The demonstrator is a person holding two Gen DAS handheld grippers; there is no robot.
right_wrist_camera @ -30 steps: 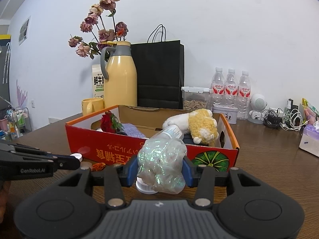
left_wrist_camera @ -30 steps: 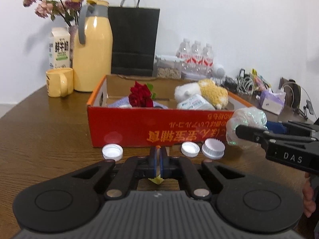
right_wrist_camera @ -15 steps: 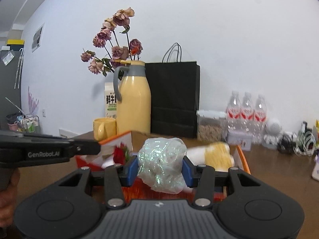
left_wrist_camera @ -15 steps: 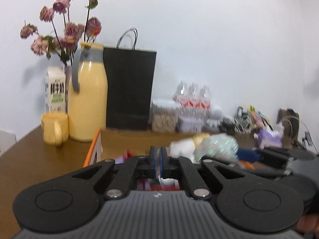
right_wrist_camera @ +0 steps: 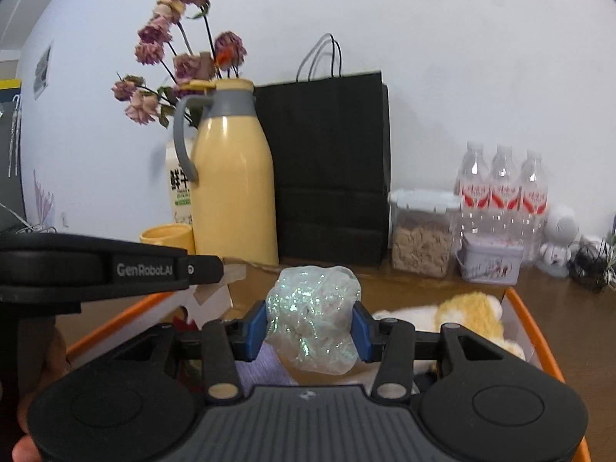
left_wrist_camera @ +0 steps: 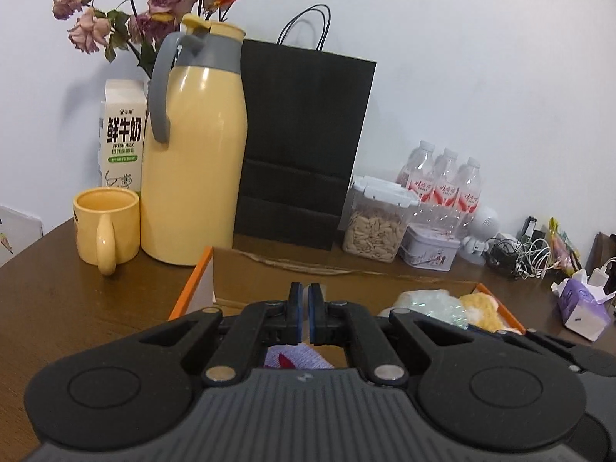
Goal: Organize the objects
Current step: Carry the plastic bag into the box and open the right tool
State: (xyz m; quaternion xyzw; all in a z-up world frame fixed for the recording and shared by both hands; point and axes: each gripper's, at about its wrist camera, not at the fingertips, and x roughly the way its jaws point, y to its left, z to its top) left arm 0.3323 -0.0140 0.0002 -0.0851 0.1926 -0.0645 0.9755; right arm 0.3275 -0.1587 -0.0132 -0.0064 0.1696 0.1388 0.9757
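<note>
Iridescent crumpled plastic wrap (right_wrist_camera: 313,317) is clamped in the right gripper (right_wrist_camera: 312,331) jaws above the orange-rimmed cardboard box (right_wrist_camera: 535,327); the left gripper (left_wrist_camera: 305,317) jaws are closed, empty.

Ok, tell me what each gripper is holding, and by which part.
The right gripper holds a crumpled iridescent wad, its jaws pressing the wad's two sides at mid-height. The left gripper is shut and holds nothing visible.

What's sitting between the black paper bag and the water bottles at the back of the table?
A clear lidded container of seeds or grain stands between the black paper bag and the water bottles, seen in both wrist views.
</note>
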